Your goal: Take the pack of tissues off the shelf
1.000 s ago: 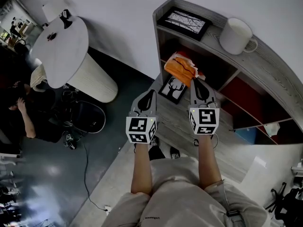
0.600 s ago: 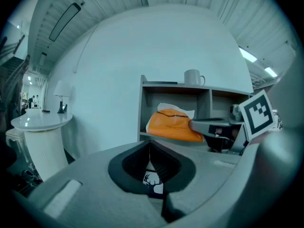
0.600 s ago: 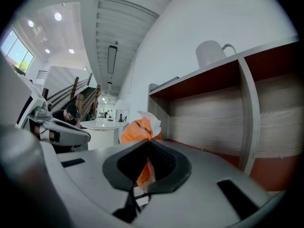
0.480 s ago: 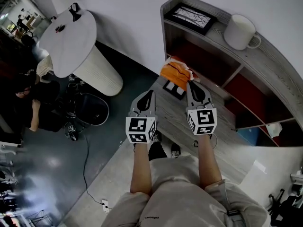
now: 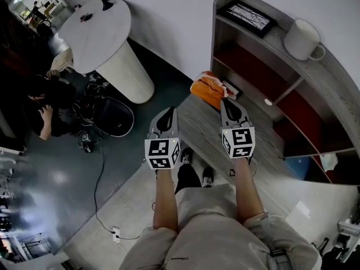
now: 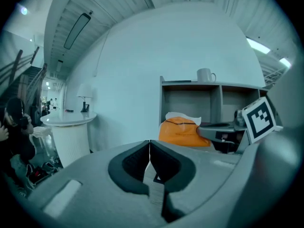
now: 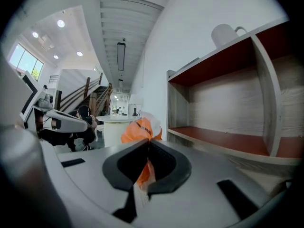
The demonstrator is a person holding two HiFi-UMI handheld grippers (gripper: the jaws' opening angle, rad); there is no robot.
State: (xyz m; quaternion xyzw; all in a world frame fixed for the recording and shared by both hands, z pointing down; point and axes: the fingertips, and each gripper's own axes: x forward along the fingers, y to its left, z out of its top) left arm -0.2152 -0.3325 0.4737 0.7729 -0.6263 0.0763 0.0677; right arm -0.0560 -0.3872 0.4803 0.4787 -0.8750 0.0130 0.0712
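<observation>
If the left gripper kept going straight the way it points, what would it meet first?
Most likely the white wall just left of the shelf's side panel; nothing nearer shows. The orange tissue pack lies right of that line.

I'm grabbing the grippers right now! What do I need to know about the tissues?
Right gripper: shut on the orange tissue pack, pinching one end.
Left gripper: shut, empty.
Pack: in the air in front of the shelf, outside its compartments.
Done: pack is gripped and off the shelf.
Left: hold the fingers shut and carry it clear. Where to set it down isn't shown.
</observation>
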